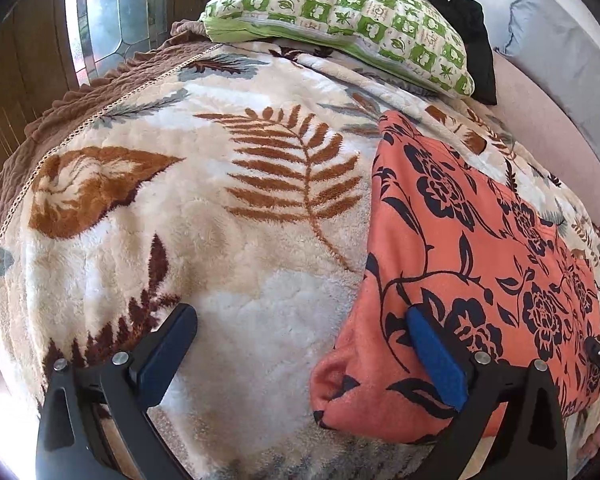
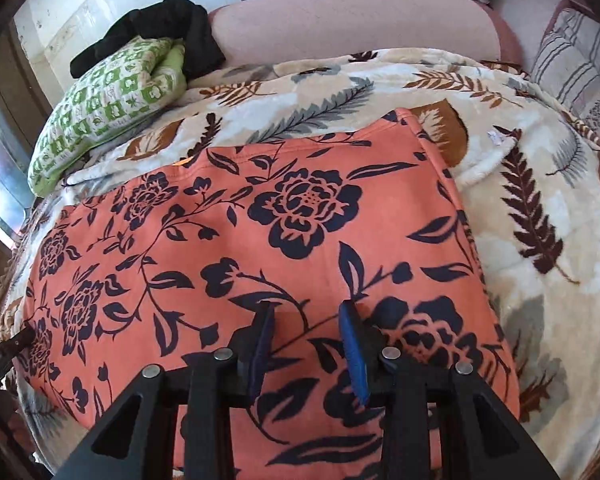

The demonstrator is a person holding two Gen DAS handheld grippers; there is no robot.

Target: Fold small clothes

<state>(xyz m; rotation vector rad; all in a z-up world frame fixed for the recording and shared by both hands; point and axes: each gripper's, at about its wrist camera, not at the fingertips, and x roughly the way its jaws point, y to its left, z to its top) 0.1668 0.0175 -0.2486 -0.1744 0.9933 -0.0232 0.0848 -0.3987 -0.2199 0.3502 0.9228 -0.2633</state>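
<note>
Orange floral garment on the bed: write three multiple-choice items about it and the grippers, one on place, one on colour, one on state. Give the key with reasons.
1. Where does the green checked pillow lie relative to the orange floral garment?
A. On top of it
B. Beyond its far edge, toward the wall
C. Under it

2. What colour is the flower print on the garment?
A. White
B. Yellow
C. Dark navy, almost black

3. How does the left gripper stand?
A. Wide open, one finger over the blanket, one over the garment
B. Shut on the pillow
C. Shut on the garment

Key:
1 B, the pillow sits past the garment's far edge, apart from it.
2 C, dark flowers and leaves show on the orange cloth.
3 A, its fingers are spread far apart with nothing between them; the right gripper is also open above the garment.
</note>
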